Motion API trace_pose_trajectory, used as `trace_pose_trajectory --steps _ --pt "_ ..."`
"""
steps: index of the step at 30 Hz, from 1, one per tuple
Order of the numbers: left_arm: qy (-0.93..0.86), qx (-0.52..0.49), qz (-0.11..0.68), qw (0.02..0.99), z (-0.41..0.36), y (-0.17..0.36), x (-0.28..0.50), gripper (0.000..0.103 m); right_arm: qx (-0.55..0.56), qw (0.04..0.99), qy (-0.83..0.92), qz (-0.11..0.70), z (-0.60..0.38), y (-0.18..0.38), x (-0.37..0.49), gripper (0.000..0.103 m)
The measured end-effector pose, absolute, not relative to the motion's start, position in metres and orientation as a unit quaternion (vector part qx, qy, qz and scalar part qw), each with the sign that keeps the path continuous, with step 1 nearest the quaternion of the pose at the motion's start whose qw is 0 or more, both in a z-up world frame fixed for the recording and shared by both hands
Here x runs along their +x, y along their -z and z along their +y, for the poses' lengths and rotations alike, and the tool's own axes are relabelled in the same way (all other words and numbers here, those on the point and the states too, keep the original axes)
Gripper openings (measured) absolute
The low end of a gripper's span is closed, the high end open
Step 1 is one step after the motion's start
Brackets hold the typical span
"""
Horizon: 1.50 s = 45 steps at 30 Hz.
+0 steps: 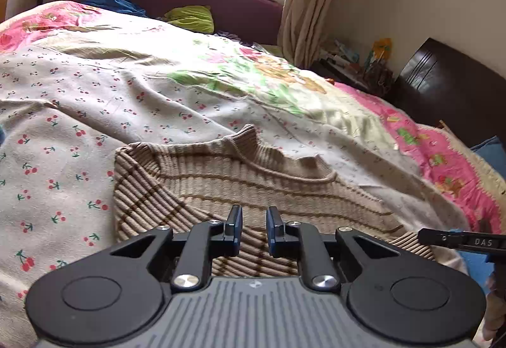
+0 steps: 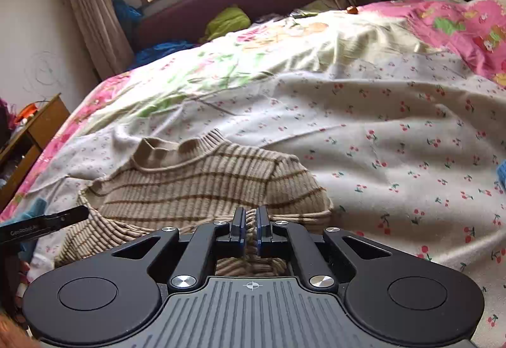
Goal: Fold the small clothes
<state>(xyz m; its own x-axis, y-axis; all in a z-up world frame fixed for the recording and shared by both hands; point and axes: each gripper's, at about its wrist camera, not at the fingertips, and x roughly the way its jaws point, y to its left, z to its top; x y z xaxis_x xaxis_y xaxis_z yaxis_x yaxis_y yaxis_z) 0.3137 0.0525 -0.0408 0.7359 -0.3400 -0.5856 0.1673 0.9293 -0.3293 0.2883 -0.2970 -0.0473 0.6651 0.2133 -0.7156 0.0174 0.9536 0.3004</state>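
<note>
We are folding the beige brown-striped ribbed knit sweater [image 2: 202, 180] lying on the cherry-print bedsheet [image 2: 395, 133]: right gripper [image 2: 250, 229] clenching a bunched sleeve fold between its jaws, left gripper [image 1: 254, 232] released above the knit; next, probably carrying the fold across the body.

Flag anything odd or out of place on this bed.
The striped sweater lies rumpled, one sleeve folded across its body. The right tongs pinch a bunched fold of it; the left tongs hover open. Nothing looks torn or spilled.
</note>
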Motion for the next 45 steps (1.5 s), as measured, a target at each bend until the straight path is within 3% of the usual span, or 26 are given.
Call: trace_pose_trajectory --steps 3,12,17,20,25,29,31,35,37,39,45 --pt "0.11 -0.126 0.385 0.907 0.064 0.07 0.321 0.028 0.126 0.899 -0.053 0.416 -0.294 0.058 0.282 0.011" --pt "0.116 -0.139 0.34 0.923 0.077 0.045 0.306 0.028 0.134 0.92 -0.072 0.362 -0.293 0.027 0.278 0.0" --pt "0.11 -0.128 0.329 0.929 0.076 0.049 0.307 0.028 0.155 0.916 -0.05 0.365 -0.304 0.033 0.282 0.0" --pt "0.101 -0.102 0.363 0.921 0.075 0.068 0.312 0.029 0.16 0.914 -0.032 0.371 -0.307 0.037 0.274 0.011" --pt "0.104 -0.085 0.343 0.93 0.075 0.061 0.303 0.029 0.119 0.927 -0.058 0.352 -0.29 0.033 0.255 0.011" --pt "0.098 -0.039 0.362 0.926 0.066 0.064 0.305 0.029 0.037 0.903 -0.007 0.429 -0.285 0.072 0.266 0.011" --pt "0.095 -0.034 0.362 0.927 0.065 0.065 0.304 0.029 0.069 0.903 -0.005 0.424 -0.296 0.067 0.26 0.008" --pt "0.098 -0.053 0.362 0.926 0.069 0.06 0.301 0.03 0.078 0.92 -0.039 0.383 -0.302 0.042 0.233 0.012" --pt "0.1 -0.054 0.362 0.925 0.07 0.06 0.299 0.03 0.034 0.924 -0.056 0.377 -0.291 0.04 0.223 0.02" --pt "0.099 -0.054 0.361 0.926 0.07 0.059 0.298 0.03 -0.004 0.923 -0.073 0.378 -0.28 0.045 0.218 0.035" --pt "0.094 -0.043 0.361 0.927 0.065 0.059 0.298 0.03 -0.036 0.927 -0.06 0.37 -0.27 0.059 0.224 0.032"
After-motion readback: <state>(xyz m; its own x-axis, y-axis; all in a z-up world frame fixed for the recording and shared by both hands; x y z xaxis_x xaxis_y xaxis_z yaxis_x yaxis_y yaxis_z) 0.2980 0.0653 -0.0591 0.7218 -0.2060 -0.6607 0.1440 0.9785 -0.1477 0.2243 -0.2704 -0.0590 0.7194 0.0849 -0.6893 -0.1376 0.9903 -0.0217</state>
